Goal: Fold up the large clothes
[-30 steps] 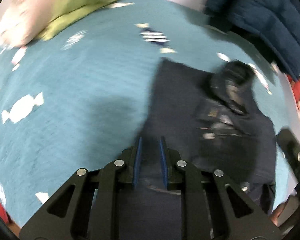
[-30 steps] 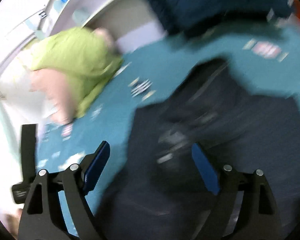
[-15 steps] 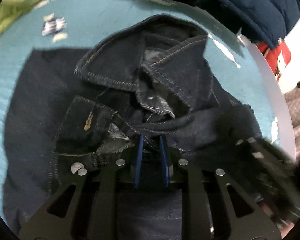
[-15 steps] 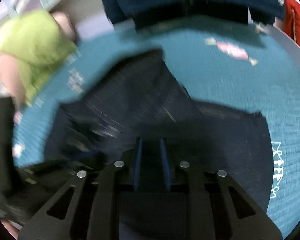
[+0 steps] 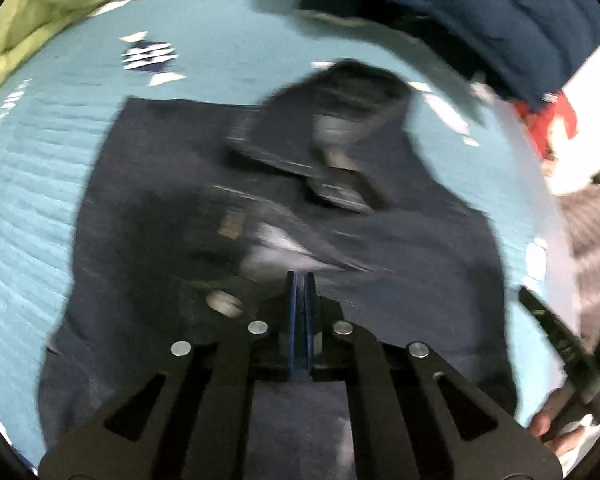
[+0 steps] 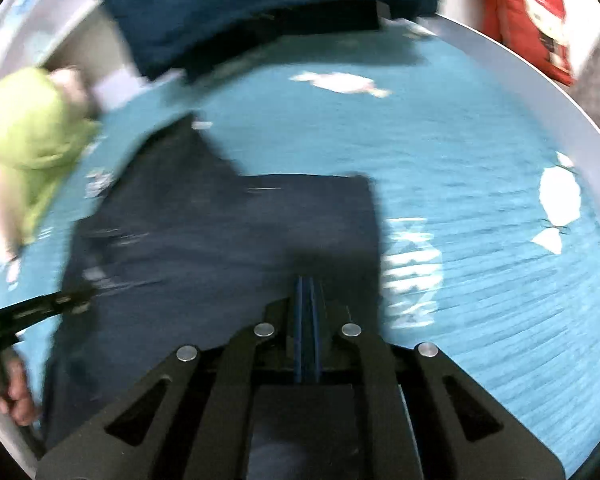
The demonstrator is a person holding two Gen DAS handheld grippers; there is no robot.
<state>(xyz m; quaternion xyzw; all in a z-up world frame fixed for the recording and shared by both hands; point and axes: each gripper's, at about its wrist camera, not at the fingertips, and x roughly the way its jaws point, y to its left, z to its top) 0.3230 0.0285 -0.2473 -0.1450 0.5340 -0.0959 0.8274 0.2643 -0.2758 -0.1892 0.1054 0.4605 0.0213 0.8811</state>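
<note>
A dark denim jacket (image 5: pixel 260 208) lies spread on the teal cloth, its collar toward the far side; it also shows in the right wrist view (image 6: pixel 204 240). My left gripper (image 5: pixel 300 280) is shut, its blue pads pressed together over the jacket's near hem. My right gripper (image 6: pixel 308 284) is shut the same way over the jacket's near right edge. Whether either pinches fabric is hidden by blur. The right gripper appears at the left view's right edge (image 5: pixel 560 344), and the left one at the right view's left edge (image 6: pixel 32 312).
A teal patterned cloth (image 6: pixel 480 208) covers the table. A navy quilted coat (image 5: pixel 480 12) lies at the far side, a green garment (image 5: pixel 32 28) at the far left, a red item (image 6: pixel 528 12) beyond the table's white rim (image 6: pixel 540 92).
Both grippers pulled back from the jacket, which looks smaller and blurred. Both pairs of pads closed from a narrow gap to touching.
</note>
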